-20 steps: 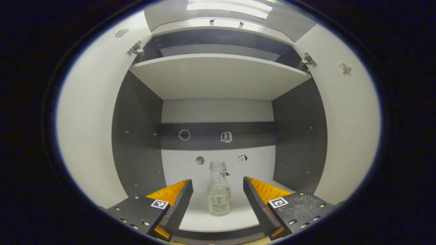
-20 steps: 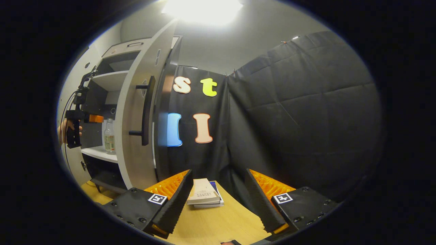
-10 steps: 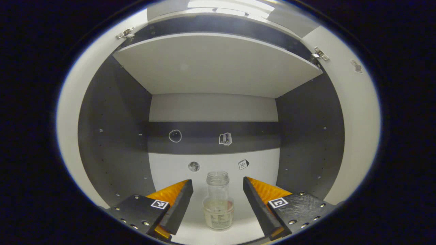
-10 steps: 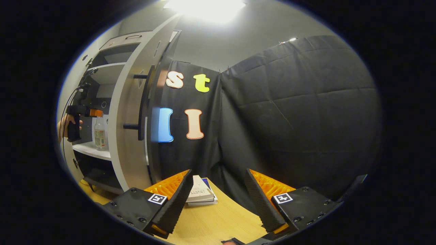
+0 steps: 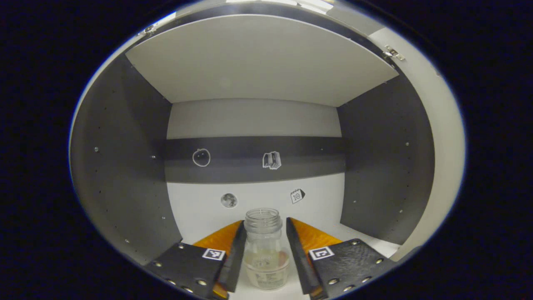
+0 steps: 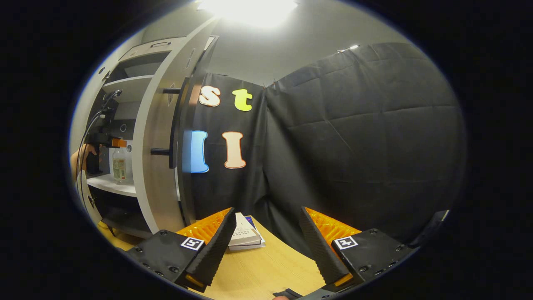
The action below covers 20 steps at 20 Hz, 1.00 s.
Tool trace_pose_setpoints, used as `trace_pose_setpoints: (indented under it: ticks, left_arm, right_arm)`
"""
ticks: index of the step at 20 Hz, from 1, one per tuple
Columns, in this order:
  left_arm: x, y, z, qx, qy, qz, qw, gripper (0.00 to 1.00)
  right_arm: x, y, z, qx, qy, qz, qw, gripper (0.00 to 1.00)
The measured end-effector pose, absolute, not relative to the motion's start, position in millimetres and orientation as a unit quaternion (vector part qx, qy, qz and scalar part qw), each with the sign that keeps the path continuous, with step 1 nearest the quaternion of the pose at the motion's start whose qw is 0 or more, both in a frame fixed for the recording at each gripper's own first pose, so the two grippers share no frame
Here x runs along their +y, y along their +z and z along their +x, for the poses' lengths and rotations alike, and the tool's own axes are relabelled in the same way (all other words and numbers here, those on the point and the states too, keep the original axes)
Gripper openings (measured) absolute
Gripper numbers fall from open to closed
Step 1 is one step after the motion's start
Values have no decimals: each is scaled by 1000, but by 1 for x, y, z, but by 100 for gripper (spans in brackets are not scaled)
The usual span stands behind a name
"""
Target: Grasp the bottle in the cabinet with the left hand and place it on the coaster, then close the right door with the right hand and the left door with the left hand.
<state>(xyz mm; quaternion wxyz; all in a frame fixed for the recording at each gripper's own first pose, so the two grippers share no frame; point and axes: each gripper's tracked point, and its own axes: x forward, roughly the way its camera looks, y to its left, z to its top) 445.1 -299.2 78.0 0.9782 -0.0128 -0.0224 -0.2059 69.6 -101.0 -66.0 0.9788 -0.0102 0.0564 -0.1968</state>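
Bottle (image 5: 266, 250) standing upright on the cabinet shelf (image 5: 200, 212), left hand-held gripper (image 5: 265, 254) flanking its body, contact uncertain; glass, likely rigid, slippery and fragile, is favouring a mid-body hold. Right hand-held gripper (image 6: 266, 246) is waiting apart.

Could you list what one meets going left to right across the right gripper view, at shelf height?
Hand holding the left gripper → bottle → right door → door handle → black cloth wall.
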Motion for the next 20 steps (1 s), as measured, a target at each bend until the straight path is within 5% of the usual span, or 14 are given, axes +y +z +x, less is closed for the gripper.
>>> trace_pose_setpoints:
  ticks: [1,4,20]
  left_arm:
    - [-302,77,443,-19,-213,-15,977,55]
    - [-301,80,434,-17,-216,-27,976,44]
    - [-266,110,311,-46,-181,-36,982,44]
  right_arm:
    - [-102,-68,70,57,-196,-6,979,98]
    - [-103,-67,70,54,-189,10,980,98]
    - [-131,-63,45,46,-112,39,992,98]
